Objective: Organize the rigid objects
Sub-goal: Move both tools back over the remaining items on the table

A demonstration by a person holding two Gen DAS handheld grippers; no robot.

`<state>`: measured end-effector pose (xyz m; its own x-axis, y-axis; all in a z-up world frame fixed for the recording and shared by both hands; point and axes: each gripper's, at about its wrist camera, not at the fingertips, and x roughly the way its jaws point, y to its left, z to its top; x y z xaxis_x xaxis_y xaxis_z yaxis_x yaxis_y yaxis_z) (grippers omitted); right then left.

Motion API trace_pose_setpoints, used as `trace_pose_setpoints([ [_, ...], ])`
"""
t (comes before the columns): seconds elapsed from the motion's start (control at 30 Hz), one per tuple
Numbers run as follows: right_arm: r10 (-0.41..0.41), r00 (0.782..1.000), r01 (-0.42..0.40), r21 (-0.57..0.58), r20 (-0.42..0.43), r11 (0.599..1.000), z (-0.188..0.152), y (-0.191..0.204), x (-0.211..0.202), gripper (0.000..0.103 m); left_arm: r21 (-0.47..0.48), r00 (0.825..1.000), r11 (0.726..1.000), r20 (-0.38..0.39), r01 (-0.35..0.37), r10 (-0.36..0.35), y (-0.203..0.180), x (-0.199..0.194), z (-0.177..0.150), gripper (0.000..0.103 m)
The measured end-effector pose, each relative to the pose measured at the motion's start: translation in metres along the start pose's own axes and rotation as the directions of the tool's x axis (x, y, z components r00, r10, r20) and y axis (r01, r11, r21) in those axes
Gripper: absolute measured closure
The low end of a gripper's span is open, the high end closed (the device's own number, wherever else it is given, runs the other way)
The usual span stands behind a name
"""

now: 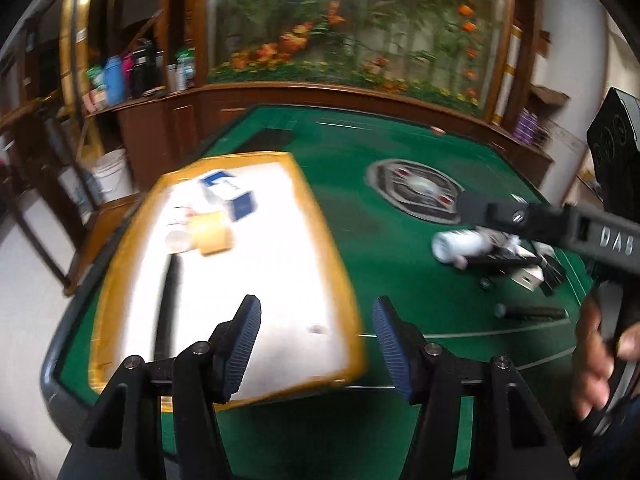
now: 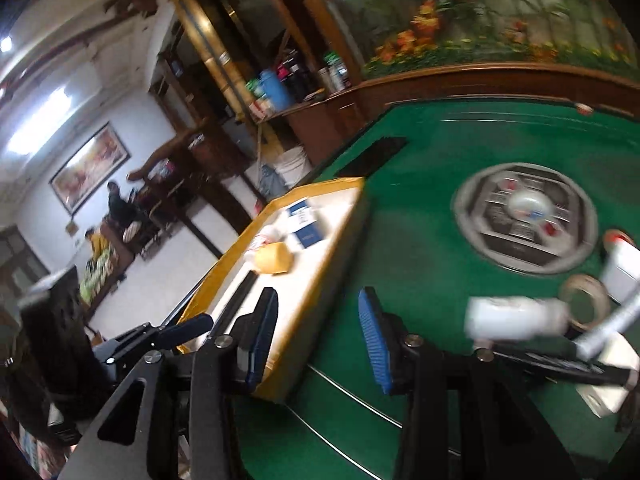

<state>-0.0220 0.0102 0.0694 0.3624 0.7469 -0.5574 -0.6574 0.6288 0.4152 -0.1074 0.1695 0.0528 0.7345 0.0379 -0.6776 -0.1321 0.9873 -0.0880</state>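
A white tray with a yellow rim (image 1: pixel 336 280) lies on the left of the green table; it also shows in the right wrist view (image 2: pixel 340 224). In it are a blue-and-white box (image 1: pixel 230 194), a yellow tape roll (image 1: pixel 212 236), a small white bottle (image 1: pixel 178 236) and a long black stick (image 1: pixel 168 312). My left gripper (image 1: pixel 316 344) is open and empty over the tray's near right corner. My right gripper (image 2: pixel 320 340) is open and empty beside the tray's right edge. A white bottle (image 2: pixel 516 318) lies to its right in a pile of loose items.
The pile on the right holds a tape ring (image 2: pixel 586 300), a white container (image 2: pixel 622 268), a black flat object (image 1: pixel 504 260) and a dark pen (image 1: pixel 532 313). A round control panel (image 1: pixel 416 190) sits in the table's middle. Wooden shelves with bottles (image 1: pixel 120 72) stand behind.
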Motion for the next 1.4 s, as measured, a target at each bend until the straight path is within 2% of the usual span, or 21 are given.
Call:
trace_pose_setpoints([
  [0.1,-0.034,0.999,0.033,0.051,0.027,0.998,-0.009,-0.031,-0.030,0.062,0.044,0.998,0.997,-0.024,0.059,-0.058,-0.023,0.007,-0.002,0.041],
  [0.27,-0.175,0.984,0.169,0.152,0.027,0.974,-0.033,-0.097,-0.081,0.061,0.170,0.986,0.973,-0.081,0.155,-0.143,-0.072,0.019,-0.011,0.041],
  [0.43,-0.320,0.947,0.311,0.248,-0.003,0.918,-0.058,-0.154,-0.125,0.061,0.246,0.967,0.937,-0.127,0.247,-0.222,-0.109,0.024,-0.018,0.041],
  [0.5,-0.368,0.929,0.367,0.232,-0.037,0.901,-0.063,-0.166,-0.128,0.060,0.272,0.959,0.922,-0.144,0.274,-0.243,-0.122,0.023,-0.021,0.040],
  [0.57,-0.380,0.923,0.383,0.217,-0.057,0.898,-0.065,-0.171,-0.126,0.059,0.304,0.957,0.910,-0.153,0.281,-0.245,-0.130,0.022,-0.024,0.039],
  [0.67,-0.389,0.918,0.396,0.215,-0.076,0.893,-0.065,-0.176,-0.119,0.050,0.342,0.959,0.897,-0.158,0.278,-0.237,-0.139,0.018,-0.029,0.038],
  [0.73,-0.428,0.901,0.434,0.182,-0.074,0.882,-0.062,-0.173,-0.114,0.043,0.351,0.958,0.894,-0.161,0.279,-0.236,-0.141,0.016,-0.031,0.037],
  [0.8,-0.444,0.894,0.449,0.158,-0.065,0.880,-0.062,-0.172,-0.113,0.029,0.350,0.957,0.893,-0.165,0.283,-0.239,-0.140,0.016,-0.031,0.036],
  [0.83,-0.470,0.880,0.474,0.131,-0.065,0.871,-0.061,-0.170,-0.110,0.027,0.347,0.956,0.893,-0.167,0.286,-0.241,-0.139,0.016,-0.031,0.035],
  [0.9,-0.488,0.870,0.493,0.082,-0.071,0.866,-0.060,-0.172,-0.105,0.020,0.335,0.951,0.893,-0.176,0.300,-0.253,-0.138,0.017,-0.031,0.034],
  [1.07,-0.505,0.852,0.512,0.016,-0.139,0.859,-0.060,-0.177,-0.081,0.019,0.328,0.937,0.882,-0.197,0.340,-0.288,-0.142,0.021,-0.031,0.034],
  [1.13,-0.499,0.857,0.505,0.015,-0.131,0.863,-0.064,-0.178,-0.079,0.023,0.333,0.933,0.874,-0.201,0.353,-0.300,-0.145,0.022,-0.029,0.033],
  [1.17,-0.492,0.862,0.497,0.013,-0.124,0.868,-0.065,-0.178,-0.080,0.038,0.336,0.928,0.869,-0.206,0.364,-0.309,-0.148,0.024,-0.027,0.031],
  [1.2,-0.491,0.863,0.496,0.016,-0.118,0.868,-0.065,-0.179,-0.082,0.039,0.341,0.923,0.861,-0.213,0.378,-0.321,-0.152,0.026,-0.024,0.030],
  [1.33,-0.418,0.905,0.425,0.112,-0.085,0.898,-0.063,-0.194,-0.091,0.039,0.395,0.905,0.818,-0.252,0.419,-0.342,-0.174,0.041,-0.013,0.027],
  [1.4,-0.397,0.915,0.404,0.133,-0.074,0.905,-0.063,-0.197,-0.094,0.039,0.447,0.907,0.792,-0.267,0.416,-0.325,-0.190,0.052,-0.008,0.027],
])
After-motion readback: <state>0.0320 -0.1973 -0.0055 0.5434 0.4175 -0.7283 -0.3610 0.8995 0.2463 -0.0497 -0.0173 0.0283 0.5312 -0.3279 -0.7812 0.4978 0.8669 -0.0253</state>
